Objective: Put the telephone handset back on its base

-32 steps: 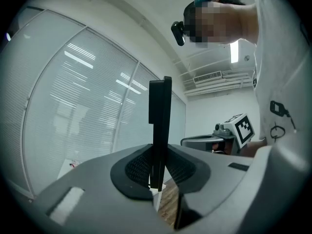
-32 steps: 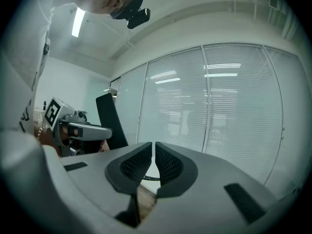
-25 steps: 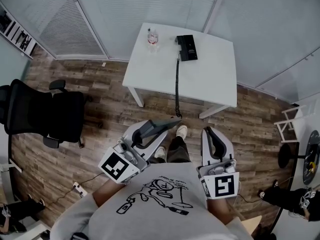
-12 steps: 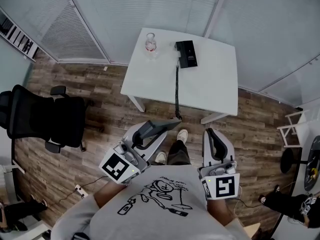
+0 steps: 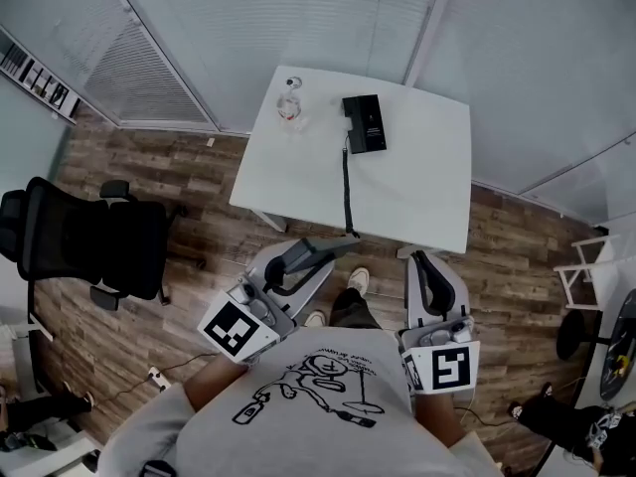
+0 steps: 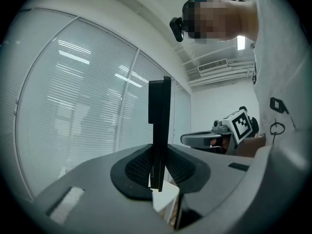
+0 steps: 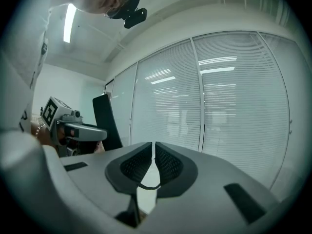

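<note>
Landmark: white table (image 5: 417, 172), standing on the wood floor (image 5: 189, 217) against the blind-covered glass wall (image 5: 248, 28). All places below are given from it.

Telephone base (image 5: 364, 124): black, lying flat on the table's far half, left of centre. Its cradle is unoccupied.

Cord (image 5: 347, 182): black and coiled. It runs from the base's near end straight across the tabletop to the near edge, then on to the handset.

Handset (image 5: 326, 247): dark grey, off the table and just beyond its near edge, in the air above the floor. It is well apart from the base and joined to it only by the cord.

Left gripper (image 5: 290, 264): just off the table's near edge, towards its left corner. It is clamped on the handset. The left gripper view shows the handset pinched edge-on between both ribbed pads, rising upright out of the jaws. In the head view its free end, where the cord joins, points towards the table.

Right gripper (image 5: 423, 262): just off the near edge by the table's right-hand leg, beside the left gripper but not touching it. The right gripper view shows its pads drawn in to a thin slit with nothing between them.

Clear glass vessel (image 5: 289, 102): upright near the table's far-left corner, left of the base and apart from it.

Office chair (image 5: 99, 246): black, on the floor well to the left of the table.

Person: stands at the table's near side in a white printed shirt (image 5: 318, 400), with one shoe (image 5: 360, 281) showing between the grippers.
</note>
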Available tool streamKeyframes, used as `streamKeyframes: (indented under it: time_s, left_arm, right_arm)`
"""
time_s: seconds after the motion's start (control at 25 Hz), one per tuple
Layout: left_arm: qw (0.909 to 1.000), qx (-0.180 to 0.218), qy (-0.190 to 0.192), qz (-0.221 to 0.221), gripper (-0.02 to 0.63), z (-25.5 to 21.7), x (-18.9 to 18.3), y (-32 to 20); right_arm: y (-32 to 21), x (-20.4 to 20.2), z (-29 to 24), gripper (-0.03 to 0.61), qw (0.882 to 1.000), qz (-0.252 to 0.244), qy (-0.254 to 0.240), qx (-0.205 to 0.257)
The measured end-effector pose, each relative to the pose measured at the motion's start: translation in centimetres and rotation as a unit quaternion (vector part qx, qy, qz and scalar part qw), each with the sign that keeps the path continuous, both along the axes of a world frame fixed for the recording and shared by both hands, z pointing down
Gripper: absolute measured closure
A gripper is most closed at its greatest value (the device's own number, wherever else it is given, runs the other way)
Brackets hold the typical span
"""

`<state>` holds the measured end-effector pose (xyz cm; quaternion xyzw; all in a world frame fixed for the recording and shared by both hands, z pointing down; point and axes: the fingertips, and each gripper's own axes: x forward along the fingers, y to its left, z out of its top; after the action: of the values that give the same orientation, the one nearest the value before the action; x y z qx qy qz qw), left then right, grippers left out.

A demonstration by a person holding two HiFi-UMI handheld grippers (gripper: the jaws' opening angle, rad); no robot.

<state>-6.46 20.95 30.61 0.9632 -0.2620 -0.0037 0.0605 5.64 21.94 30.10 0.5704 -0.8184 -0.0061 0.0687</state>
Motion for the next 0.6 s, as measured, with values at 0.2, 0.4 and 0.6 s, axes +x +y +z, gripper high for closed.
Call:
streamKeyframes:
  time_s: [0.2, 0.4, 0.6]
  left_arm:
    - [1.0000, -0.009, -0.002, -0.002, 0.541, 0.2, 3.7, -2.4]
    - [0.9999, -0.010, -0.010, 0.010, 0.541, 0.2, 7.7, -4.2]
    - [0.9996, -0.008, -0.020, 0.019, 0.541, 0.6, 10.8, -5.7]
  right_arm:
    - [-2.5, 3.5, -0.3, 0.561, 1.000, -0.002, -0.008, 0.004]
    - [-4.4, 7.3, -0.2, 0.561, 1.000, 0.004, -0.013, 0.002]
    - [-6.3, 10.9, 0.5, 0.561, 1.000, 0.013, -0.016, -0.006]
